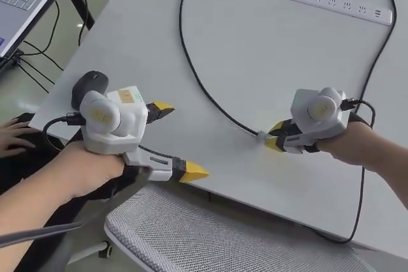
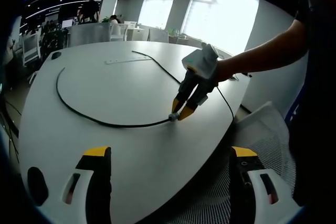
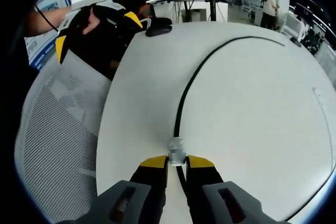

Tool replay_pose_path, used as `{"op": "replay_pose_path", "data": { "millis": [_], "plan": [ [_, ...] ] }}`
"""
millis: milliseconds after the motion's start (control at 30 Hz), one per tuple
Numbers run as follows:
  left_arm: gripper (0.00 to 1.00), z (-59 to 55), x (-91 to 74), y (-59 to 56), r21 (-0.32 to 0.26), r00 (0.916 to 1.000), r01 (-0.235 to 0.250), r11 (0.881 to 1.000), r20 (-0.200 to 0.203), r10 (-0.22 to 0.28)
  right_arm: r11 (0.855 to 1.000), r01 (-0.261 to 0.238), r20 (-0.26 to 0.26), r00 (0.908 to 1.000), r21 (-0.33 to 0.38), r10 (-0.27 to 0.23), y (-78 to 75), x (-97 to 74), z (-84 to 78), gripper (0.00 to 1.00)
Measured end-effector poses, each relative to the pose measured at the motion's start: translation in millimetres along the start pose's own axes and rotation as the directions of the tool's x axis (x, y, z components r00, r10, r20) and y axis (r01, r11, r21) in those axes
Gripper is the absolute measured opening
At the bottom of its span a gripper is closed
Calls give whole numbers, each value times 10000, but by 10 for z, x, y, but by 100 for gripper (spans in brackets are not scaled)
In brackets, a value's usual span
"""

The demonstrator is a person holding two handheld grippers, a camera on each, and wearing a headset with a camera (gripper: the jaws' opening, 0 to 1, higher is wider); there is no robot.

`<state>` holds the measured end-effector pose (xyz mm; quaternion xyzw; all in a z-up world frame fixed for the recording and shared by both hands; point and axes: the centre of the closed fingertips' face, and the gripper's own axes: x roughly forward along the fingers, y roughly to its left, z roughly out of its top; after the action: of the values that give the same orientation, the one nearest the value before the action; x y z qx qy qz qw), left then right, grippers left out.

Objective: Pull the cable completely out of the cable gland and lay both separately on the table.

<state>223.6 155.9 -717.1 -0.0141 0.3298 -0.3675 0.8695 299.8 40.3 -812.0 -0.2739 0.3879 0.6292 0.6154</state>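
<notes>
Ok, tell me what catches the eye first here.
A long black cable sweeps in a loop across the white table, ending near the front edge in a small pale cable gland. The right gripper has its fingers close either side of the cable there; the left gripper hangs wide open at the table's near edge.

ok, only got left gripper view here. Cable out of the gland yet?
Observer: No. Right gripper view: the cable runs through the gland and on between the jaws of the right gripper.
Operator: Clamped?
Observer: Jaws stand nearly shut beside the gland; contact unclear.
Operator: And left?
Observer: Head view: left gripper open, at the near table edge, above a chair.
</notes>
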Motion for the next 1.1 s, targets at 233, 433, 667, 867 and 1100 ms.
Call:
{"op": "replay_pose_path", "data": {
  "millis": [233, 433, 667, 867, 1100],
  "plan": [
    [92, 13, 33, -51, 241, 9997, 229, 9994, -85, -227, 9996, -90, 31, 10000, 275, 89, 64, -83, 69, 7],
    [92, 48, 88, -87, 632, 9988, 443, 9970, -216, -430, 9997, -90, -23, 10000, 221, 90, 116, -163, 105, 7],
    [91, 195, 163, -118, 889, 9972, 747, 9932, -14, -749, 9996, -25, -46, 10000, 265, 26, 168, -273, 152, 7],
    [91, 328, 213, -170, 1087, 9945, 1029, 9887, 92, -1045, 9998, -36, 29, 10000, 192, 35, 276, -422, 239, 7],
    [89, 482, 326, -291, 1367, 9854, 1635, 9770, 240, -1683, 10000, 95, 236, 9997, 8, -95, 399, -620, 370, 7]
  ]
}}
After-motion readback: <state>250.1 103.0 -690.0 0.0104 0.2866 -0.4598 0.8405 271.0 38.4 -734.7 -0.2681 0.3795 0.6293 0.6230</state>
